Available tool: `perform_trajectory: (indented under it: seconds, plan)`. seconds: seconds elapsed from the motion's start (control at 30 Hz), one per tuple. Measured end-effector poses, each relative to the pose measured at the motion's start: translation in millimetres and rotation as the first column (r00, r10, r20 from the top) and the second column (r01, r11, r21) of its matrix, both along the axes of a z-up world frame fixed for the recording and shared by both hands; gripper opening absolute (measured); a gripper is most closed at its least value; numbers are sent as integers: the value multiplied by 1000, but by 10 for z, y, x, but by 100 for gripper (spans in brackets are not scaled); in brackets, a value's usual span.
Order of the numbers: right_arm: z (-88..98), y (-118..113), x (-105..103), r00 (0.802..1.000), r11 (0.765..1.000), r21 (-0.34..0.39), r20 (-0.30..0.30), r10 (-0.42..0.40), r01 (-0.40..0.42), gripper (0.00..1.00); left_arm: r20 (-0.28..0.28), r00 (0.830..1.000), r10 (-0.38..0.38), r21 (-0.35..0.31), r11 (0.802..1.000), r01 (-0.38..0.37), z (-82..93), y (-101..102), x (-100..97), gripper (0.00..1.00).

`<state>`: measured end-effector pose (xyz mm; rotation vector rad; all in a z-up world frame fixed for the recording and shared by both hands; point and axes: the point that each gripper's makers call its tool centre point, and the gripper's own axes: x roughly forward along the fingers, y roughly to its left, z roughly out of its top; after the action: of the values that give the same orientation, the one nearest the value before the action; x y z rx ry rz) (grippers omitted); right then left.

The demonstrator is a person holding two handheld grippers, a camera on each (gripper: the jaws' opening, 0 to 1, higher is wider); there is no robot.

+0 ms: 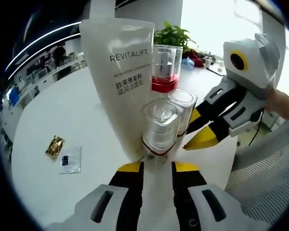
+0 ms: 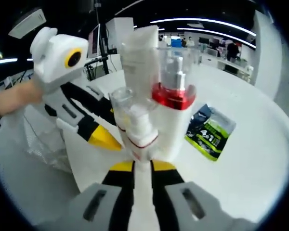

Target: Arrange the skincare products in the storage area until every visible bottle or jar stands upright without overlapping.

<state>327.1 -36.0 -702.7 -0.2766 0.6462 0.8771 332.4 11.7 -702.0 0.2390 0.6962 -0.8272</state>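
Note:
A tall white REVITALIFT tube [image 1: 118, 82] stands upright on the white table [image 1: 62, 106]. Pressed against it are a red-collared pump bottle [image 1: 164, 67] and two small white pump bottles with clear caps. My left gripper [image 1: 156, 166] is shut on the nearer small bottle [image 1: 161, 125]. From the right, my right gripper [image 1: 200, 127] has its yellow tips at the second small bottle [image 1: 183, 108]. In the right gripper view my right gripper [image 2: 142, 166] is shut on a small bottle [image 2: 140, 130], with the red-collared bottle [image 2: 174, 101] and tube [image 2: 139, 53] behind it. The left gripper [image 2: 108, 122] comes in from the left.
A gold sachet [image 1: 54, 146] and a blue-and-white sachet [image 1: 70, 160] lie on the table at left. A green sachet [image 2: 209, 127] lies beside the bottles. A potted plant [image 1: 171, 33] stands behind. A mesh chair [image 1: 265, 168] is at the table edge.

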Motion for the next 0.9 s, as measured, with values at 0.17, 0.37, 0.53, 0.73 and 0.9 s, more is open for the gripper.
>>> perform_trajectory:
  seconds: [0.17,0.37,0.53,0.73,0.9]
  plan:
    - [54,1,-23,1000,1000,-5,13,-7,7,16,16,1000,-4,14,1000,3,63,63,-11,27]
    - [178,-47,-72,999,999,-3,34,-32,32,22,42,999,-10,9,1000,9,162,120,-18,34]
    - [321,-72,-139,996,997,6,55,-71,71,31,61,998,-3,6,1000,3,256,208,-17,44]
    - [443,-80,-261,990,991,1,56,-132,132,42,81,997,-13,-1,1000,13,368,318,-68,55]
    - [560,-34,-344,982,984,-2,65,-176,177,50,96,995,-11,-4,1000,12,472,497,-140,65]
